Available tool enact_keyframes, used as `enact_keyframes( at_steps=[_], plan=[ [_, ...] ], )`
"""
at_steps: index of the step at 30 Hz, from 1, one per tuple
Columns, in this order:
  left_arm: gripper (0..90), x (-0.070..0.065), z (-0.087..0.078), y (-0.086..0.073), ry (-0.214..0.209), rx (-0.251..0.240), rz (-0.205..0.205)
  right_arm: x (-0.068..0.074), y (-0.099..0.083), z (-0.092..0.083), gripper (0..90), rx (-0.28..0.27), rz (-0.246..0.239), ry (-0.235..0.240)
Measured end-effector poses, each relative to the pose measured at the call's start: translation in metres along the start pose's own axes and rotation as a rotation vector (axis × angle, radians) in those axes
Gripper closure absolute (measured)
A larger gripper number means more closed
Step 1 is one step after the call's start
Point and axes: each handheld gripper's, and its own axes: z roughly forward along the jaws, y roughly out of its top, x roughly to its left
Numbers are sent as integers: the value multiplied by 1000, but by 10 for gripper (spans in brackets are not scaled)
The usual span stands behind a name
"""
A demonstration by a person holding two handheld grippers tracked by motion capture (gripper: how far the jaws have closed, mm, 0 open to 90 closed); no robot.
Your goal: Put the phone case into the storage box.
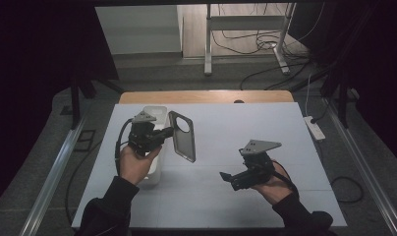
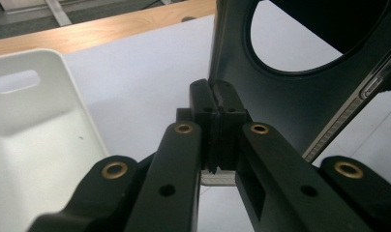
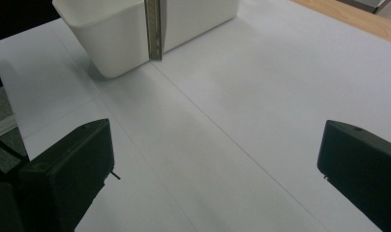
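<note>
The left gripper [image 1: 163,132] pinched a dark phone case [image 1: 182,135] by its edge, lifting it above the tabletop [image 1: 265,132] beside the white bin [image 1: 155,114]. The right gripper [image 1: 228,177] waited, spread wide, probably to help.

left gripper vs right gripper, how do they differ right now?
The left gripper has its jaws shut on the dark phone case; the right gripper has its jaws wide apart with nothing between them. The left is beside the white bin; the right is over bare white table. Both are hand-held.
</note>
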Motion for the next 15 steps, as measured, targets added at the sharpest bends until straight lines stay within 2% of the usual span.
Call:
enact_keyframes(
  at_steps=[8,15],
  plan=[
    [890,9,-5,4,20,4,-18,-5,-8,-7,0,18,23,-2],
    [890,19,-8,8,48,14,-27,-14,-18,-16,0,23,48,-29]
  ],
)
